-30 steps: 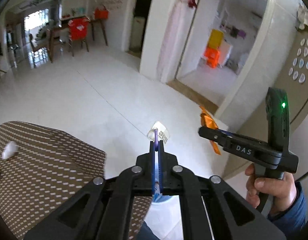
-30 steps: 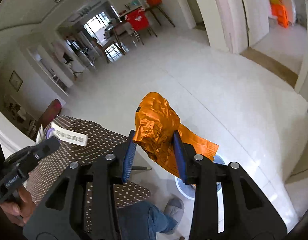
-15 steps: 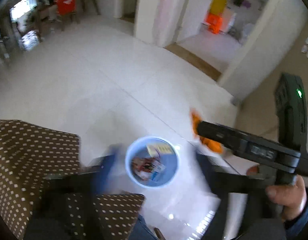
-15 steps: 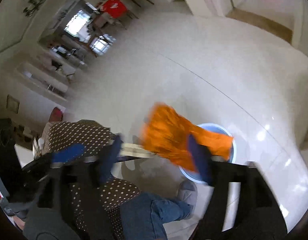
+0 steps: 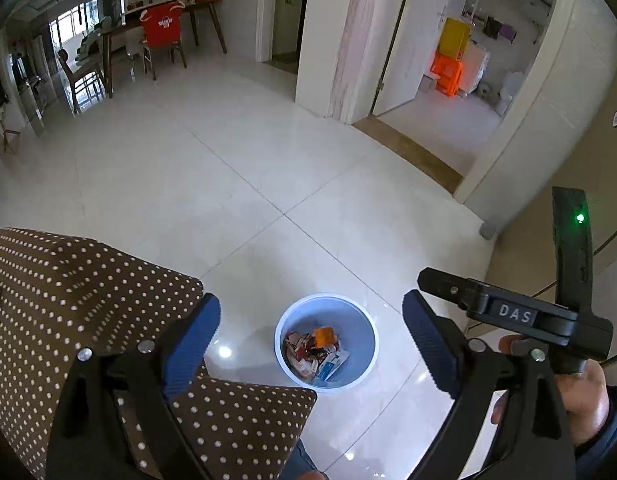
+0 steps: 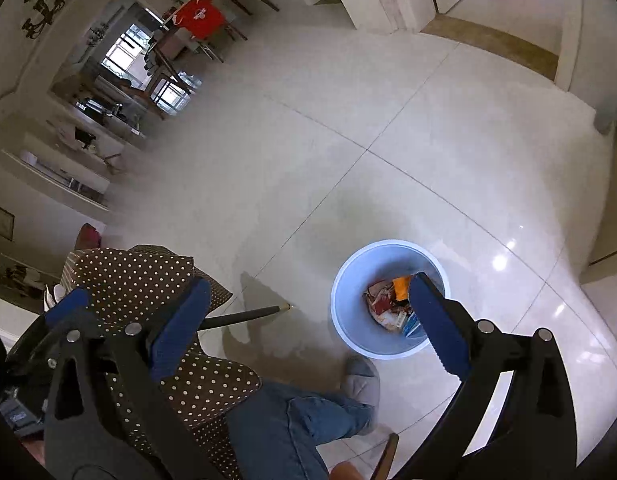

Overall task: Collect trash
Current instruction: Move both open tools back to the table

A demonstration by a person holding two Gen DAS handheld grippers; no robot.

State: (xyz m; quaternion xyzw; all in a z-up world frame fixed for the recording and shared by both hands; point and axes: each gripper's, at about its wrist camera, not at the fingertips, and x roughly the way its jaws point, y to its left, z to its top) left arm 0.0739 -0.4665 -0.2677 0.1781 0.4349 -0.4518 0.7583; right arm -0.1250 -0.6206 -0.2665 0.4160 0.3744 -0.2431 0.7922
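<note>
A light blue bin [image 5: 326, 376] stands on the white tile floor below both grippers; it also shows in the right wrist view [image 6: 348, 292]. Inside lie wrappers, among them an orange wrapper [image 5: 323, 335] [image 6: 400, 282]. My left gripper [image 5: 311, 334] is open and empty, jaws wide apart, above the bin. My right gripper [image 6: 307, 322] is open and empty, its right finger over the bin's rim. The right gripper's body [image 5: 512, 314] shows at the right of the left wrist view.
A table with a brown polka-dot cloth [image 5: 68, 300] [image 6: 148, 276] lies at the left. The person's jeans leg and grey slipper [image 6: 360, 376] are beside the bin. A dining table with a red-covered chair [image 5: 162, 36] stands far back; a doorway [image 5: 448, 80] opens at the right.
Both grippers opened and tilted down over the bin. The white tag left the left gripper and the orange wrapper left the right gripper; the orange wrapper now lies in the bin.
</note>
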